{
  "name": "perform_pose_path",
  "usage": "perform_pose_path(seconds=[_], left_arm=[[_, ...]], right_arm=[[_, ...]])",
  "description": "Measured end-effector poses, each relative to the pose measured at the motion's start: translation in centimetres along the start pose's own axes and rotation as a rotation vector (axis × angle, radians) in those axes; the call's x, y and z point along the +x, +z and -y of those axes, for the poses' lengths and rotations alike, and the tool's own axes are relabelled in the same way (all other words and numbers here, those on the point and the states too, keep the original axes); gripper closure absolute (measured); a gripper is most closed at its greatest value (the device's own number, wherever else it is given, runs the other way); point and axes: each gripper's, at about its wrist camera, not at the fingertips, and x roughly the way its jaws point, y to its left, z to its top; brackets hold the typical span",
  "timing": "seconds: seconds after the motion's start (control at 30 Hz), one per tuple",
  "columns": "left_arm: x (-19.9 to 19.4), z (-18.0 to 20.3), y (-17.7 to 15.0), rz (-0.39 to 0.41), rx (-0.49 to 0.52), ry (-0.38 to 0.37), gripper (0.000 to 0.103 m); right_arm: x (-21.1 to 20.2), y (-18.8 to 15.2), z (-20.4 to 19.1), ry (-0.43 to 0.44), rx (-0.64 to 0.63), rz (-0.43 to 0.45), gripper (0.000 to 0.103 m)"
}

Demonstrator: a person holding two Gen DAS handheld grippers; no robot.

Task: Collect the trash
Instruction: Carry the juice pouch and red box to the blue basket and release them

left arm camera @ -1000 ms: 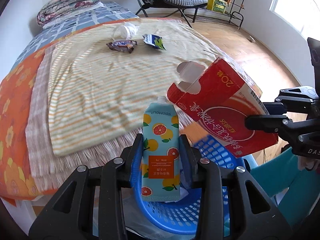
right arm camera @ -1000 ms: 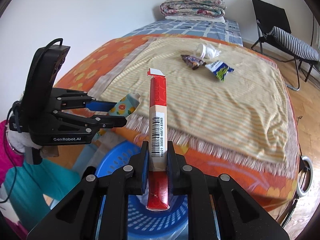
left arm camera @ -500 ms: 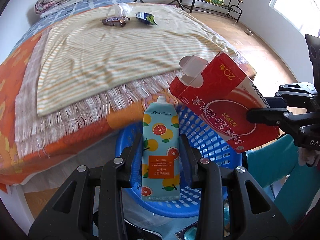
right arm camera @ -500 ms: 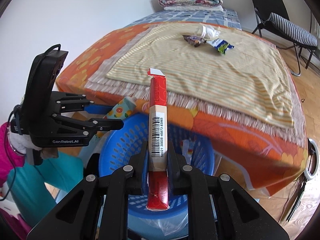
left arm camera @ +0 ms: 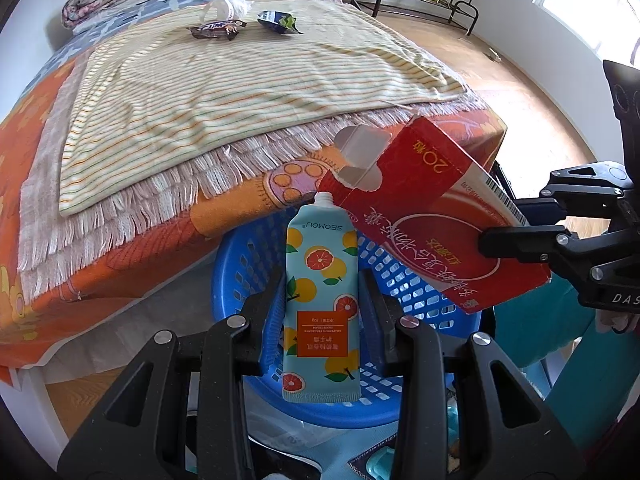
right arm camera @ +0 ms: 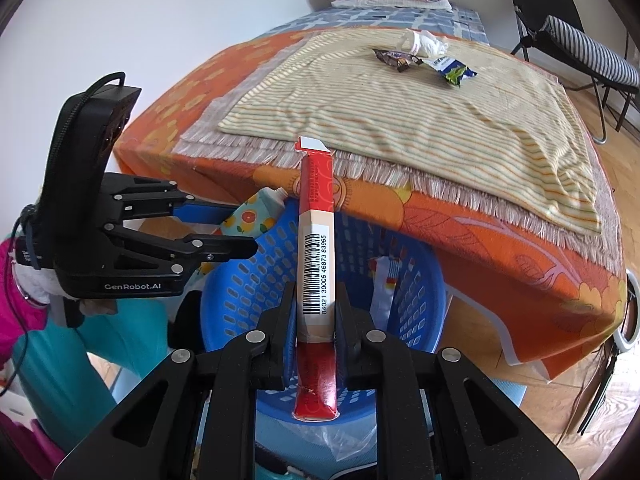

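Observation:
My left gripper [left arm camera: 322, 296] is shut on a light blue hand-cream tube [left arm camera: 320, 304] with orange fruit print, held over the blue plastic basket [left arm camera: 240, 264]. My right gripper [right arm camera: 316, 312] is shut on a flattened red carton [right arm camera: 316, 248], also above the basket [right arm camera: 420, 280]. The red carton [left arm camera: 424, 220] and right gripper [left arm camera: 520, 232] show at the right of the left wrist view. The left gripper [right arm camera: 240, 232] and tube [right arm camera: 256, 216] show at the left of the right wrist view. A white wrapper [right arm camera: 384, 284] lies inside the basket.
The bed with a striped yellow blanket [left arm camera: 224, 80] and orange sheet [right arm camera: 460, 232] stands behind the basket. On the blanket lie a brown wrapper [left arm camera: 216, 31], a blue-green wrapper [left arm camera: 278, 22] and a white crumpled piece [left arm camera: 226, 7]. A folding chair [right arm camera: 580, 40] stands far right.
Both grippers have moved back off the bed and down, carrying the tube and the carton to a spot above the blue basket. The trash on the blanket has not moved.

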Motion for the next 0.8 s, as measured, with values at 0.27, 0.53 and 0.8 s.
perform_pose_path(seconds=[0.27, 0.53, 0.8], left_arm=[[0.25, -0.1, -0.03, -0.01, -0.007, -0.002, 0.067], [0.76, 0.26, -0.21, -0.026, 0.01, -0.001, 0.067], [0.94, 0.15, -0.11, -0.031, 0.007, 0.0, 0.067]], right_arm=[[0.55, -0.21, -0.09, -0.006, 0.007, -0.02, 0.086], [0.7, -0.22, 0.02, -0.017, 0.012, -0.027, 0.076], [0.5, -0.21, 0.26, -0.034, 0.017, -0.022, 0.066]])
